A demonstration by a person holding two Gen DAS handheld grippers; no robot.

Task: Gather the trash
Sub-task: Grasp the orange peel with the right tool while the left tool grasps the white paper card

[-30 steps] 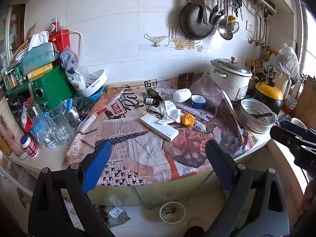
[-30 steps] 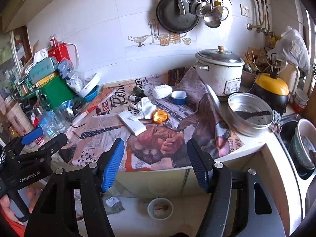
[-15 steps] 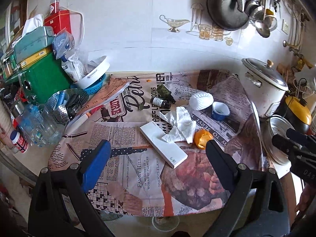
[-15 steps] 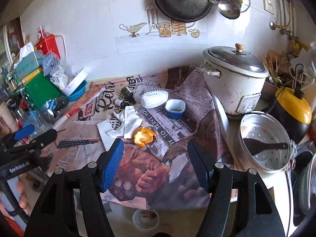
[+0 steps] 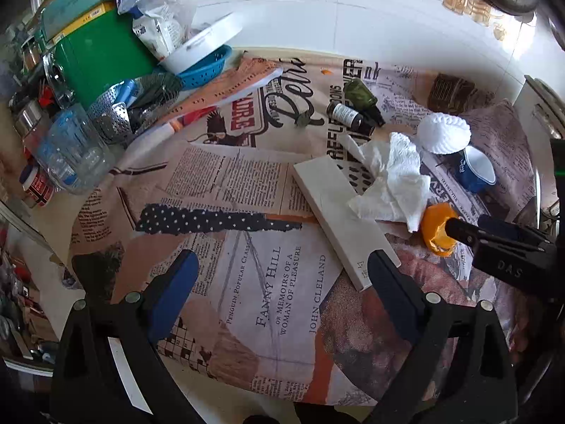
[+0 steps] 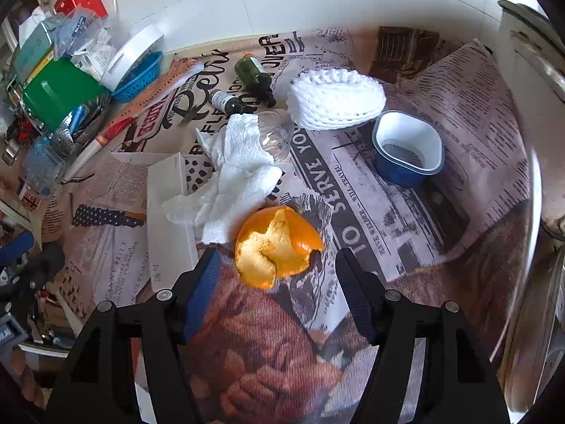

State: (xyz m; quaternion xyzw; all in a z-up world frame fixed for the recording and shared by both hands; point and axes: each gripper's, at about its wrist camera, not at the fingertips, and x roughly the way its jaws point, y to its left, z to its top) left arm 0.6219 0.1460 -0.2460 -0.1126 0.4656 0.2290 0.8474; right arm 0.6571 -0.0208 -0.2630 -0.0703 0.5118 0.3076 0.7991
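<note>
- Lying on the newspaper-covered bench (image 6: 476, 113), orange peel (image 6: 277, 245) sits just ahead of the right gripper (image 6: 277, 275), whose jaws are spread, nothing pinched.
- Crumpled white tissue (image 6: 240, 173) touches the peel, overlapping a flat white box (image 6: 169, 212).
- Blue cup (image 6: 408, 148) and white foam net (image 6: 335, 100) beyond.
- Left gripper (image 5: 282, 286) spread, empty, over the newspaper.

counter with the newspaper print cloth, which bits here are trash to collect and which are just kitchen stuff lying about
Likely trash, to judge by looks:
- orange peel, just ahead of the open right gripper
- crumpled paper towel
- white foam fruit net
- empty blue cup
- clear plastic dome
- flat white box

Probably just lying about:
- green canister
- blue colander
- two small dark bottles
</note>
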